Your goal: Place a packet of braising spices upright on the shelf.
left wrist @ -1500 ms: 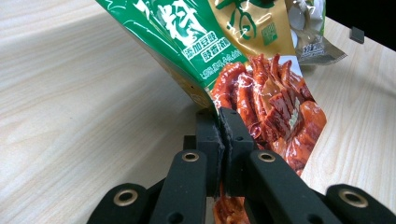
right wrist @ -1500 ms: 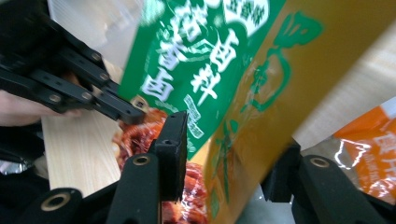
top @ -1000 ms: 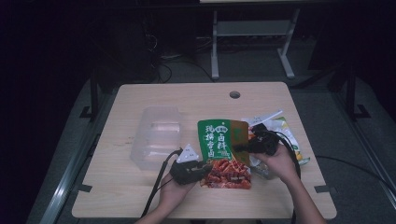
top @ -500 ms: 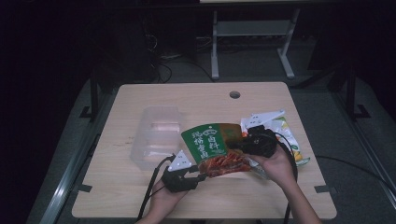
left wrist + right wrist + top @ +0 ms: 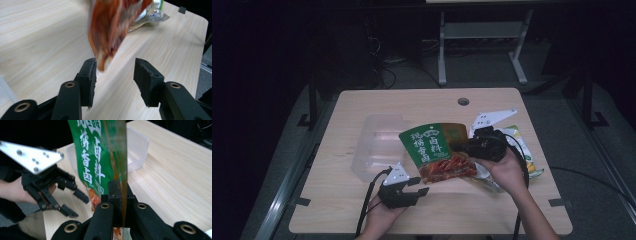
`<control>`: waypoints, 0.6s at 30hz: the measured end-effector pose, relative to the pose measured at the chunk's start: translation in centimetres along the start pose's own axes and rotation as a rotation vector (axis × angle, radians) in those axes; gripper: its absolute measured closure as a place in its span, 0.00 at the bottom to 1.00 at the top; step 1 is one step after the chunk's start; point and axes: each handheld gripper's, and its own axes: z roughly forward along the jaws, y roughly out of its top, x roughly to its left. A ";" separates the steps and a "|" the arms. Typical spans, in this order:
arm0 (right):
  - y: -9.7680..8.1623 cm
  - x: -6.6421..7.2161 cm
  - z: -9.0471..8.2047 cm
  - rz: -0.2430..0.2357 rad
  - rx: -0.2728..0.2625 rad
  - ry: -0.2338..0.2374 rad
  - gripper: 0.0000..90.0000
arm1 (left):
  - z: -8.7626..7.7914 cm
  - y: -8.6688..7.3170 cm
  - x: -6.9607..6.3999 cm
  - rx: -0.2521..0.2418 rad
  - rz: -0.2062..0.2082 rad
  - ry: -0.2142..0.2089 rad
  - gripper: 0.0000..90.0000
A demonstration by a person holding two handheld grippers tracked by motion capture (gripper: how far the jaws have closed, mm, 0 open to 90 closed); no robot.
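Seasoning pouch [image 5: 438, 149] clamped in right gripper [image 5: 119, 195] jaws; left gripper [image 5: 115, 72] jaws just opening, half-spread, pouch corner between, untouched.

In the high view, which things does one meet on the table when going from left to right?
Clear plastic container → left hand-held gripper with open jaws → green and red seasoning packet → right hand-held gripper, shut on that packet → pale snack bags.

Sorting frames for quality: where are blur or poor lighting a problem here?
High view: dim, dark surroundings, though the seasoning packet reads clearly. Left gripper view: packet's red end motion-blurred, the pads sharp. Right gripper view: crisp print, the clear plastic container slightly soft.
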 end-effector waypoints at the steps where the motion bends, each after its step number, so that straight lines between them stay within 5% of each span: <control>1: 0.2 -0.1 0.0 0.000 -0.003 -0.007 1.00 | 0.0 0.0 -0.1 0.001 0.006 0.001 0.59; 9: 3.0 -0.8 1.6 -0.006 -0.018 -0.062 1.00 | -0.4 0.1 -1.0 -0.007 0.052 -0.003 0.57; 18: 6.4 -1.7 4.8 0.005 -0.058 -0.052 1.00 | -1.6 0.0 -1.3 -0.009 0.087 -0.008 0.57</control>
